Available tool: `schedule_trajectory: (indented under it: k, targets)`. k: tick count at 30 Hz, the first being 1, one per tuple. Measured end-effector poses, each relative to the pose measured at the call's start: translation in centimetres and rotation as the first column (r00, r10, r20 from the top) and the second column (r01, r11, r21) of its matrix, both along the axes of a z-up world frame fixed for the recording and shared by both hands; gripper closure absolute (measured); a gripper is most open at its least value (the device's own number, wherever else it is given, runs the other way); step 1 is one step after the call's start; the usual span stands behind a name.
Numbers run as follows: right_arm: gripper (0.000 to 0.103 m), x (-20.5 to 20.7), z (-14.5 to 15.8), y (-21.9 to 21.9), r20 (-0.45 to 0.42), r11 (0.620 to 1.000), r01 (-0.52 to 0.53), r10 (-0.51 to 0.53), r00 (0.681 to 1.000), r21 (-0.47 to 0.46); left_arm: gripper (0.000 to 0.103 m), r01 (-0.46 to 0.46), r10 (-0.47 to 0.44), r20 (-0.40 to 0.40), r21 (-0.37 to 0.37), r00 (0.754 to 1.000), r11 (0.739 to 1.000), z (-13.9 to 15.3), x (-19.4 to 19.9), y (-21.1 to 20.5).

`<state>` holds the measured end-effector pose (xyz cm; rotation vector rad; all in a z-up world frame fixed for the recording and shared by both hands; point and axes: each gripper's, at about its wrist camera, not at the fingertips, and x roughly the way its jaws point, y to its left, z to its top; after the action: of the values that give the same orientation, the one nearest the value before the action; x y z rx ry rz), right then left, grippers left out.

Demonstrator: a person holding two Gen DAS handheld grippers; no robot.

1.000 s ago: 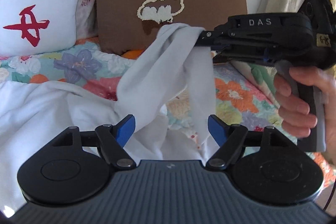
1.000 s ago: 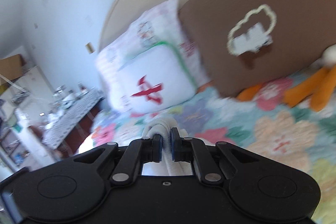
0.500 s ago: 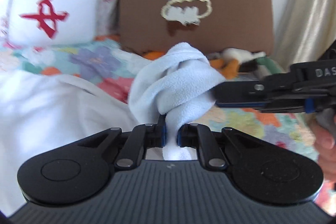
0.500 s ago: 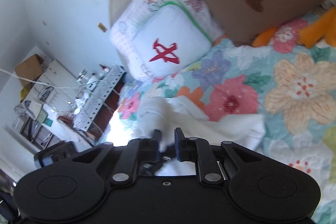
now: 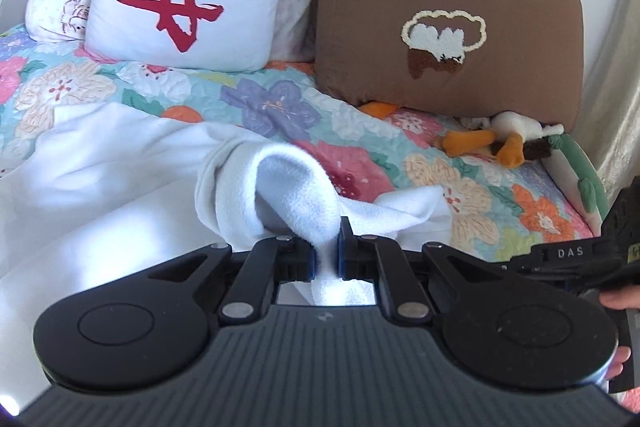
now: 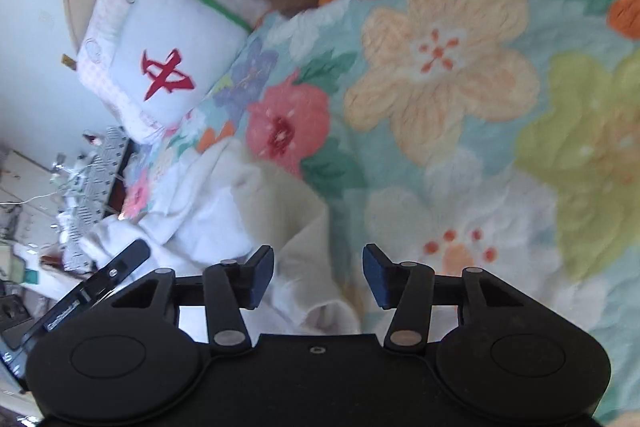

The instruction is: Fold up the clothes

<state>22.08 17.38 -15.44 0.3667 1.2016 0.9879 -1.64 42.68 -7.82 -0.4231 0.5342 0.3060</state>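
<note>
Between the blue pads of the left tongs (image 5: 327, 254), at 6 o'clock in the left wrist view, a bunched edge of the white garment (image 5: 288, 195) is pinched tight, the jaws pressed together on the cloth. From that grip the fabric rises in a thick loop toward 12 o'clock and trails off toward 3 o'clock in a twisted tail across the floral quilt (image 5: 472, 195). The rest of the garment spreads in loose, rumpled sheets toward 9 o'clock over the bed.

The right tongs (image 6: 319, 273) stand spread wide with nothing between them; in the right wrist view a crumpled part of the garment lies just below and ahead of the gap, toward 9 o'clock, while bare quilt fills the frame from 12 to 3 o'clock.

Farther out, toward 11 o'clock in the left wrist view, sits a white pillow with a red mark (image 5: 184, 3); a brown cushion (image 5: 448, 19) leans at 1 o'clock, with a plush toy (image 5: 508, 139) at its foot.

Judging by this, folding has barely begun: no flat panel, straight edge or crease is visible. The garment likely needs spreading out first, with the right tongs taking a second corner, before any fold is laid.
</note>
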Motion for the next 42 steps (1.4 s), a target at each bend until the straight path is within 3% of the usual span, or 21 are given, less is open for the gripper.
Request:
schedule_trajectory:
  k: [1,3,4,6,8,10,12,15,19,22,27,28,31,33,35,39,41,42]
  targets:
    - [0.047,-0.3,-0.2,0.4,-0.007,0.999,-0.026,0.026,1.000,0.026,0.094,-0.002,0.002,-0.003,-0.001,1.000,1.000,-0.1,0.0,0.2]
    - [0.064,-0.8,-0.3,1.2,0.025,0.998,-0.065,0.065,0.998,0.022,0.094,-0.005,0.005,-0.012,0.001,1.000,1.000,-0.5,0.0,0.3]
    - [0.091,-1.2,-0.1,1.8,0.078,0.997,-0.074,0.076,0.994,-0.030,0.094,-0.006,0.006,-0.021,0.004,1.000,1.000,-0.7,0.3,0.3]
    - [0.093,-1.8,0.6,2.0,0.214,0.995,-0.033,0.052,0.976,-0.089,0.094,-0.003,0.003,-0.033,0.015,0.999,1.000,-0.8,1.0,0.2]
    - [0.093,-1.9,2.0,1.1,0.299,0.996,0.026,0.001,0.954,-0.086,0.094,0.004,-0.002,-0.040,0.043,0.999,0.999,-0.3,2.0,-0.1]
    - [0.094,-2.1,4.5,-0.3,0.419,0.986,0.113,-0.050,0.907,-0.126,0.094,0.011,-0.010,-0.017,0.087,1.000,0.996,1.1,3.3,-0.4]
    - [0.094,-2.5,6.9,-2.0,0.544,0.964,0.196,-0.069,0.836,-0.180,0.094,0.024,-0.027,0.024,0.120,0.999,0.992,2.9,4.5,-0.8]
    - [0.095,-2.3,8.1,-5.0,0.579,0.929,0.302,-0.128,0.805,-0.215,0.094,0.054,-0.066,0.071,0.155,0.995,0.986,4.8,6.7,-1.7]
    - [0.096,-0.1,5.9,-7.0,0.506,0.896,0.349,-0.174,0.845,-0.274,0.094,0.096,-0.111,0.049,0.240,0.993,0.966,5.5,10.5,-3.2]
    - [0.096,0.5,3.7,-6.2,0.499,0.876,0.342,-0.141,0.855,-0.339,0.094,0.136,-0.144,0.009,0.284,0.989,0.949,5.2,13.4,-3.3]
    - [0.096,0.9,1.4,-5.4,0.487,0.855,0.326,-0.102,0.867,-0.403,0.094,0.200,-0.180,-0.088,0.409,0.980,0.890,4.8,17.8,-3.6]
    - [0.096,1.1,1.1,-5.4,0.480,0.853,0.325,-0.102,0.871,-0.408,0.093,0.206,-0.185,-0.091,0.401,0.978,0.893,4.9,18.2,-2.9]
    - [0.097,1.5,0.6,-5.6,0.455,0.853,0.318,-0.108,0.884,-0.415,0.092,0.181,-0.168,-0.067,0.305,0.983,0.935,5.4,18.7,0.0]
    - [0.097,1.6,0.3,-5.2,0.459,0.848,0.309,-0.089,0.884,-0.430,0.090,0.138,-0.129,-0.057,0.211,0.990,0.968,4.6,18.4,1.9]
    - [0.097,1.5,0.1,-4.7,0.471,0.842,0.303,-0.067,0.880,-0.446,0.090,0.103,-0.094,-0.071,0.150,0.993,0.983,3.4,18.1,3.2]
    - [0.096,1.4,0.2,-4.3,0.481,0.836,0.292,-0.039,0.876,-0.465,0.089,0.025,-0.024,-0.097,0.014,0.995,1.000,0.5,17.1,5.4]
    - [0.096,1.5,0.2,-4.3,0.480,0.835,0.290,-0.036,0.877,-0.468,0.081,-0.016,0.009,-0.066,-0.112,0.998,0.994,-1.1,15.7,6.5]
    - [0.096,1.5,0.3,-4.2,0.479,0.833,0.290,-0.034,0.877,-0.471,0.070,-0.029,0.021,-0.048,-0.172,0.999,0.985,-1.8,14.9,7.0]
